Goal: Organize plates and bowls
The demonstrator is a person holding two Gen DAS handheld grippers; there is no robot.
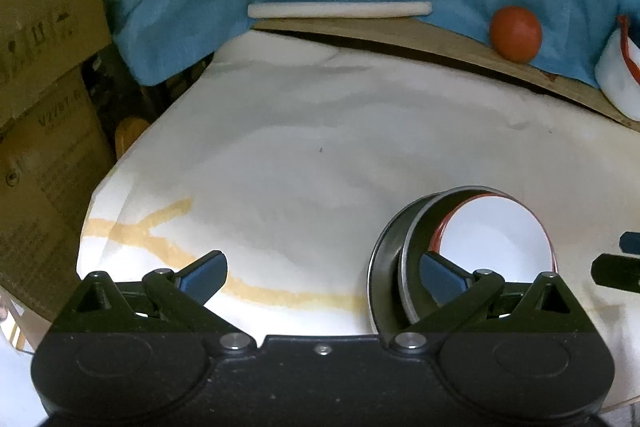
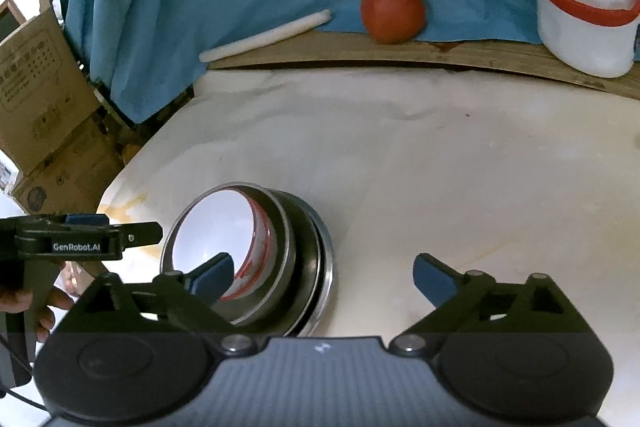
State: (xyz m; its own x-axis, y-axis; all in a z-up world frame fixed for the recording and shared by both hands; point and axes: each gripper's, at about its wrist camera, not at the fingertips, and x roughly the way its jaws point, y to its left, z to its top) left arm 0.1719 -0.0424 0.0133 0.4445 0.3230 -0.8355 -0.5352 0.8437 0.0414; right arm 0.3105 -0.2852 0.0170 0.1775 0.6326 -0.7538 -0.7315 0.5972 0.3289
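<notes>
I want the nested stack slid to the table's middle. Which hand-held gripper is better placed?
Either, narrowly the right hand-held gripper: it is open, and the nested stack sits beside its left finger. The left hand-held gripper is equally open, with the stack behind its right finger.

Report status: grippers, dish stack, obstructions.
Left gripper open, empty. Right gripper open, empty. Nested dish stack on table, released, white red-rimmed bowl on top. Nothing blocking.
</notes>
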